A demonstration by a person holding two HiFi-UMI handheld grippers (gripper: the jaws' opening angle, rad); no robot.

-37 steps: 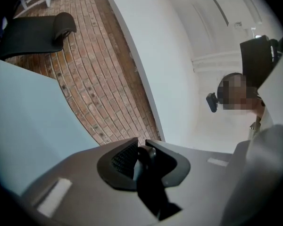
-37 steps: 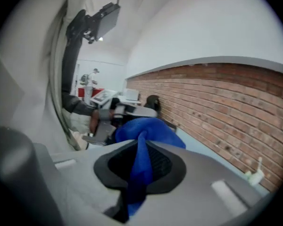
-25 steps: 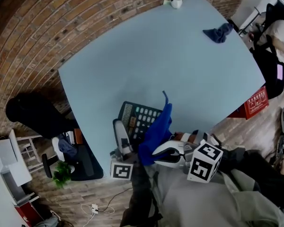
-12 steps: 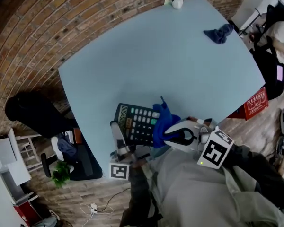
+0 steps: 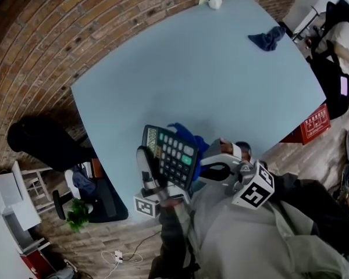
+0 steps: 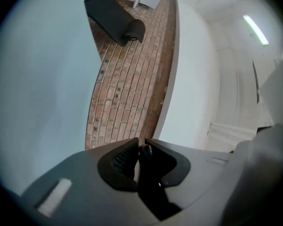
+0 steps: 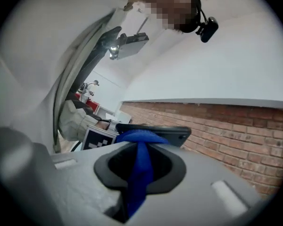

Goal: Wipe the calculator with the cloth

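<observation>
I hold the calculator [image 5: 170, 156] lifted clear of the pale blue worktop [image 5: 232, 92], tilted so its keys face up toward me. The left tongs [image 5: 145, 156] pinch it by one edge. Their jaws stand almost together on that thin dark rim and have just been closing a shade tighter. I judge this grip is there to steady the calculator in the air, so that its back and sides can be reached.

The right tongs [image 5: 208, 158] are pressed together on a fold of the blue cloth [image 5: 192, 141]. The cloth bunches up behind the calculator's far side and touches it. The right gripper view shows the calculator edge-on, just past the jaws, with the cloth lying against it. I take this as wiping under way.

A second blue cloth [image 5: 266, 39] and a white cup [image 5: 215, 0] sit well apart at the worktop's far edge, out of the way.
</observation>
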